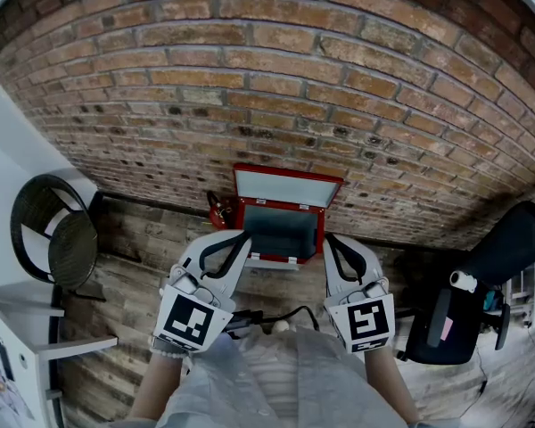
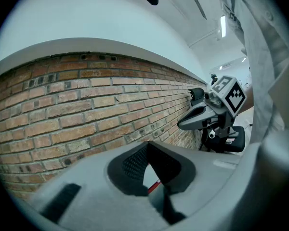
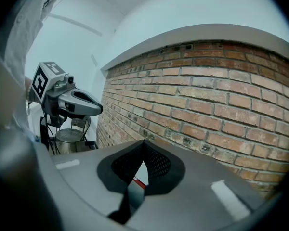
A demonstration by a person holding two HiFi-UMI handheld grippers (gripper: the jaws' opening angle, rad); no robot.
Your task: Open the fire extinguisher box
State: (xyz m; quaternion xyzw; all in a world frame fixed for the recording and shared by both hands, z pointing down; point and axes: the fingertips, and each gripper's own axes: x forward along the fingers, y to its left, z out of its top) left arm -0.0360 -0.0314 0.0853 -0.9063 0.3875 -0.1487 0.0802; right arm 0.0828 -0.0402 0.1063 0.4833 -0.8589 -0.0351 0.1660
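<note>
Two grey grippers, the left gripper (image 1: pixel 237 239) and the right gripper (image 1: pixel 333 242), had jaws together, empty, near the red metal fire extinguisher box (image 1: pixel 242 214) by the far brick wall (image 1: pixel 294 78). Its raised lid (image 1: pixel 288 185) could fall shut if nudged.

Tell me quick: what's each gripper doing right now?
Left gripper: closed, jaw tips together, holding nothing.
Right gripper: closed, jaw tips together, holding nothing.

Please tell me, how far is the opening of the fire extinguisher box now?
Done: the red box by the brick wall stands open, its lid raised. In hand: nothing; the left gripper and the right gripper are both shut and empty, held near the box. Left: apparently nothing.
</note>
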